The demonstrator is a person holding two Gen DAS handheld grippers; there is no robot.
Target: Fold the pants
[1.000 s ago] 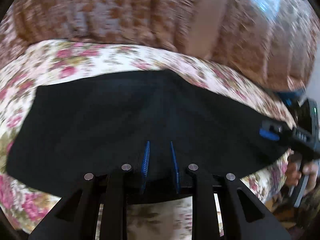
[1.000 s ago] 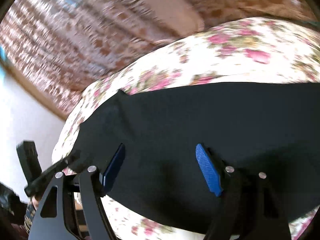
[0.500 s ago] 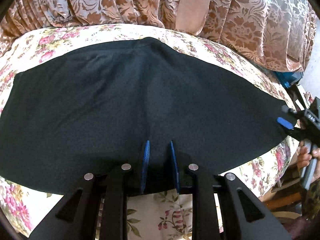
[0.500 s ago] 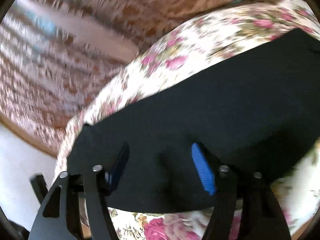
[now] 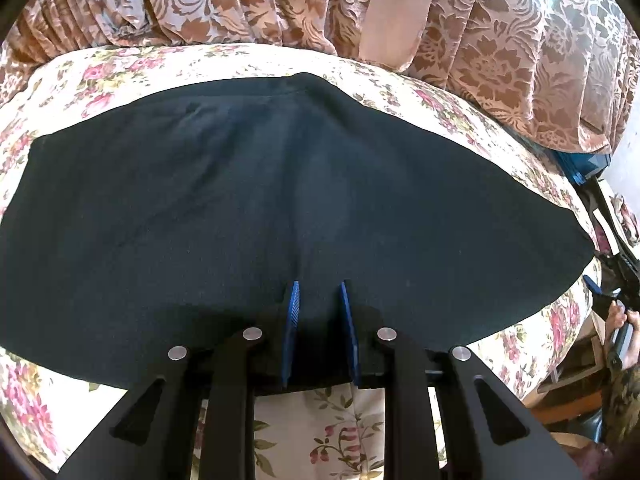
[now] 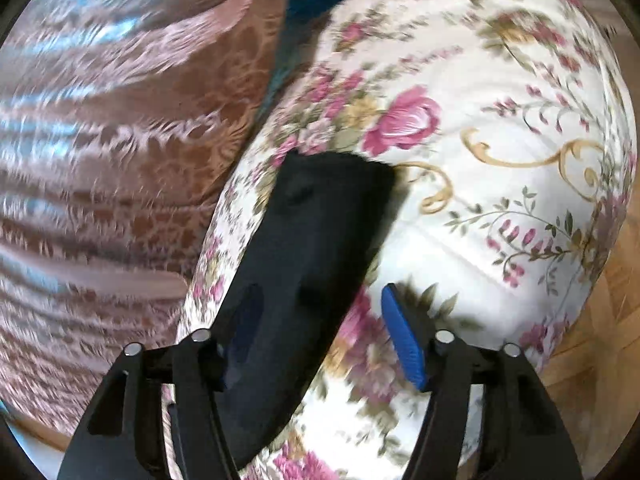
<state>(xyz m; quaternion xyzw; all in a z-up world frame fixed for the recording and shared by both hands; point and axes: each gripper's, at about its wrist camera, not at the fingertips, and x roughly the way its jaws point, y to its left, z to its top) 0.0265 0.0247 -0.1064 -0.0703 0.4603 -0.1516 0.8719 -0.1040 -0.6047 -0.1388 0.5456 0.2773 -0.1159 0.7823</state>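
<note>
The black pants [image 5: 280,208] lie spread flat on a floral bedspread [image 5: 120,68]. My left gripper [image 5: 318,300] is nearly shut, its blue pads pinching the near edge of the pants. In the right wrist view, a narrow end of the pants [image 6: 316,220] lies on the bedspread [image 6: 500,184]. My right gripper [image 6: 320,320] is open, with its left pad over the cloth and its right pad [image 6: 400,336] over bare bedspread. The right gripper also shows at the far right of the left wrist view [image 5: 612,276], off the pants' end.
Brown patterned curtains [image 5: 280,4] hang behind the bed. A blue box [image 5: 588,164] sits by the bed's far right corner. Wooden floor [image 6: 600,320] shows past the bed's edge at the right. A hand [image 5: 618,316] holds the right gripper.
The right gripper has swung away from over the pants' middle to their narrow end, staying open. The left gripper has held its pinch on the near edge and the pants now lie flat.
</note>
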